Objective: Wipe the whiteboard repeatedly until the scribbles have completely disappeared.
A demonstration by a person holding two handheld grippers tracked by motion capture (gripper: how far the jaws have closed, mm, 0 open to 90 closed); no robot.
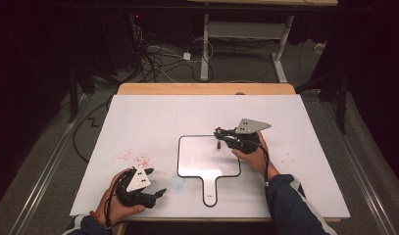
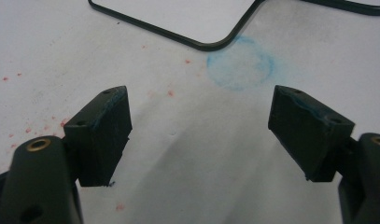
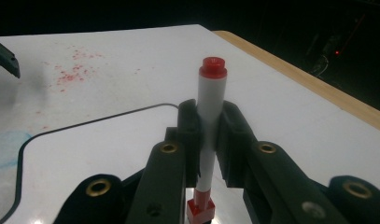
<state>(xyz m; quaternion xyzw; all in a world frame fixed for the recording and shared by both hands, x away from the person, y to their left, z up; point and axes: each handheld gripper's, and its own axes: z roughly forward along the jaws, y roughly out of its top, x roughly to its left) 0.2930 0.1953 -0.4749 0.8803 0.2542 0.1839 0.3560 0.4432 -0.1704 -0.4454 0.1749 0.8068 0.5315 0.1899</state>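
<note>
A small whiteboard [image 1: 197, 159] with a black rim and a handle lies flat in the middle of the white table. My right gripper [image 1: 220, 134] hovers over its upper right part, shut on a red-capped white marker [image 3: 209, 112] that stands upright between the pads; its lower red end [image 1: 218, 145] points down at the board. My left gripper [image 1: 155, 182] rests near the table's front left, held in a hand, its jaws wide open with nothing between them. In the left gripper view the black pads [image 2: 101, 133] frame a bare patch of table [image 2: 197, 154].
A faint blue smudged ring [image 2: 241, 63] marks the table just off the whiteboard's near left corner. Red ink specks [image 1: 133, 157] dot the table left of the board. The wooden table edge [image 1: 207, 88] runs along the far side; cables lie on the floor beyond.
</note>
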